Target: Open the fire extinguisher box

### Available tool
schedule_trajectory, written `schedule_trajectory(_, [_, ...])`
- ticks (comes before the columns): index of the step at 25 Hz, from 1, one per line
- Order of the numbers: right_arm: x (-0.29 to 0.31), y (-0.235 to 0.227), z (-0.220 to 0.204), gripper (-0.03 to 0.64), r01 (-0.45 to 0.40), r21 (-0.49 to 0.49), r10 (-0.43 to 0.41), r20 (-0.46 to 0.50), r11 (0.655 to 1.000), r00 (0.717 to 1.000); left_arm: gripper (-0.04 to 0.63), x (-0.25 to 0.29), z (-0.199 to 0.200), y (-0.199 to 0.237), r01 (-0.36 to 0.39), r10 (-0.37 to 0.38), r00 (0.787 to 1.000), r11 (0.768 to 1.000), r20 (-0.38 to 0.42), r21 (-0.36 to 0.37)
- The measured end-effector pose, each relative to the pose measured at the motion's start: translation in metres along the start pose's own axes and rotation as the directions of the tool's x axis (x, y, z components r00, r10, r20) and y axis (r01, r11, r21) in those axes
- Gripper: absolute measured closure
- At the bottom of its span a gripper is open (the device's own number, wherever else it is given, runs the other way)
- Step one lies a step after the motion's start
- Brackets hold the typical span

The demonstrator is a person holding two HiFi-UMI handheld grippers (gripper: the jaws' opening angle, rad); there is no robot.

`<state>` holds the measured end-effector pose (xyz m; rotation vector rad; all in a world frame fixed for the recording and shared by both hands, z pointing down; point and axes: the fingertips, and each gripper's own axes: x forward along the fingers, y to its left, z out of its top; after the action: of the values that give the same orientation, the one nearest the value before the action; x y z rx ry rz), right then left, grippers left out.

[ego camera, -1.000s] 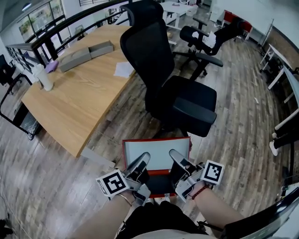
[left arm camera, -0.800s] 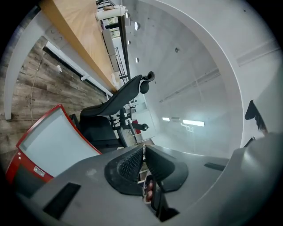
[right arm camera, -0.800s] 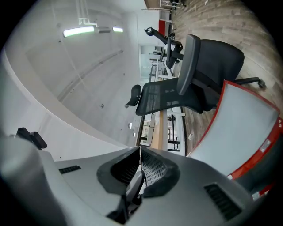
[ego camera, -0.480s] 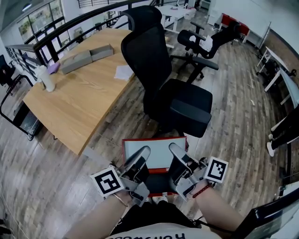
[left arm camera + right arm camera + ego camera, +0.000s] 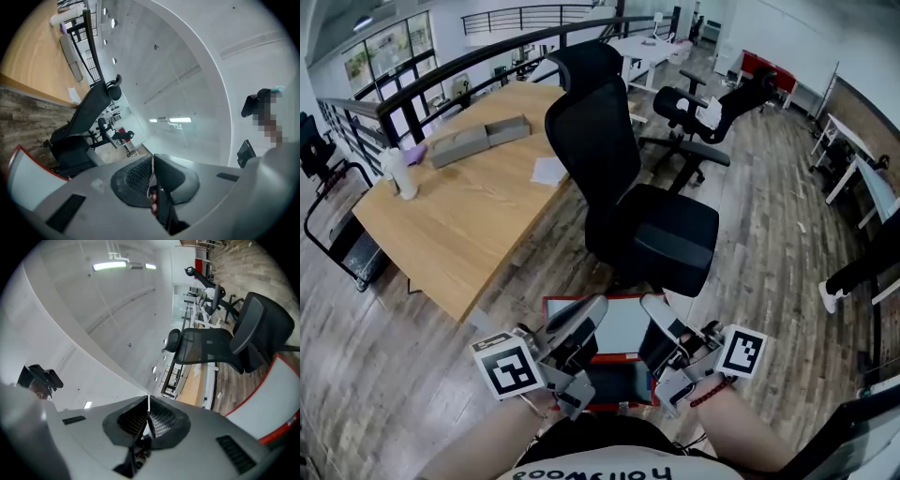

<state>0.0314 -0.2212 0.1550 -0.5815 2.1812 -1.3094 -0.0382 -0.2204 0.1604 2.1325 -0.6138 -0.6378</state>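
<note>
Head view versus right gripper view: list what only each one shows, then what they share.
Only the head view: the left gripper, whose jaws have just been closing with nothing between them, and the person's forearms. Only the right gripper view: the ceiling light strips and a close look at that gripper's jaws, pressed together and empty. Both: the right gripper, the black office chair, the red-framed fire extinguisher box and the wooden desk.
</note>
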Motion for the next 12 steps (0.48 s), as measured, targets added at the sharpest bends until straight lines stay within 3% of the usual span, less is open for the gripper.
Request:
schedule_trajectory(3, [-0.007, 0.017, -0.002, 0.597, -0.017, -0.086, 0.014, -0.036, 0.996, 0.999, 0.575, -0.002, -0.002, -0.018, 0.009, -0.008, 1.0, 0.997, -0.014, 0.071])
schedule_trajectory(7, [-0.026, 0.017, -0.011, 0.597, 0.035, -0.301, -0.076, -0.128, 0.953, 0.989, 0.575, -0.003, -0.019, -0.039, -0.014, 0.031, 0.997, 0.969, -0.067, 0.245])
schedule_trajectory(9, [-0.036, 0.016, -0.018, 0.597, 0.048, -0.421, -0.132, -0.173, 0.906, 0.976, 0.575, -0.003, -0.036, -0.047, -0.036, 0.077, 0.992, 0.937, -0.104, 0.347])
schedule_trajectory(12, [-0.047, 0.019, -0.025, 0.597, 0.044, -0.561, -0.192, -0.207, 0.827, 0.959, 0.575, -0.001, -0.062, -0.056, -0.072, 0.154, 0.98, 0.864, -0.124, 0.499])
